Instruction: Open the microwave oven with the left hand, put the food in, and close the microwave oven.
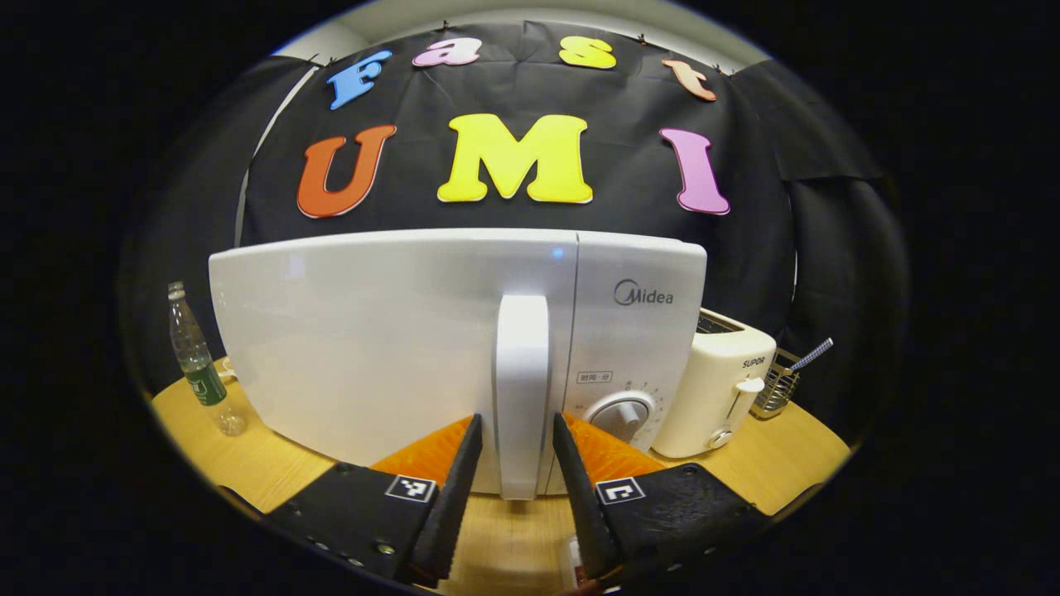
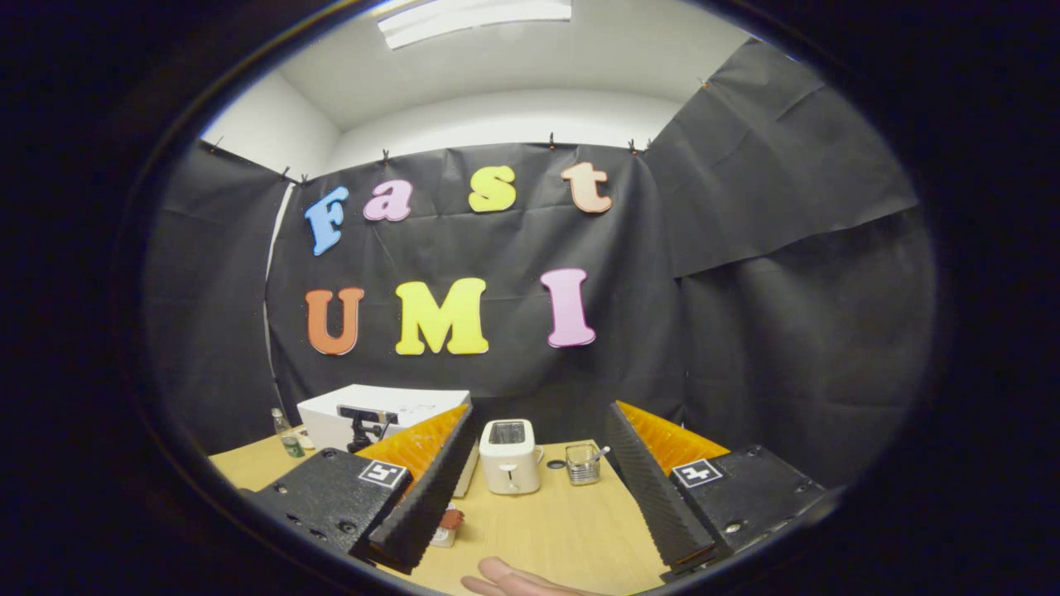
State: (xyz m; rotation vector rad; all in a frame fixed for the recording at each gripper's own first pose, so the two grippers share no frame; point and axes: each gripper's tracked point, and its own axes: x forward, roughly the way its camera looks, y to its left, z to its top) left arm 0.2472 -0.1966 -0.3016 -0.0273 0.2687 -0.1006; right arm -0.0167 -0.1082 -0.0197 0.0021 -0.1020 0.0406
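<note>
**Left claw at the microwave handle**

Left claw [image 1: 513,484] open, its 2 fingers flanking the upright handle [image 1: 522,389] of the closed microwave oven [image 1: 373,348] on the table [image 1: 248,463]. Right claw [image 2: 530,488] open, empty. Beyond: toaster [image 1: 720,389].

The microwave oven [image 1: 373,348] has a smooth, glossy plastic shell, as does the toaster [image 1: 716,389]. The surface [image 1: 248,463] looks like matt pale wood, the bottle [image 1: 199,364] clear plastic, and the basket [image 1: 774,389] metal wire.
</note>
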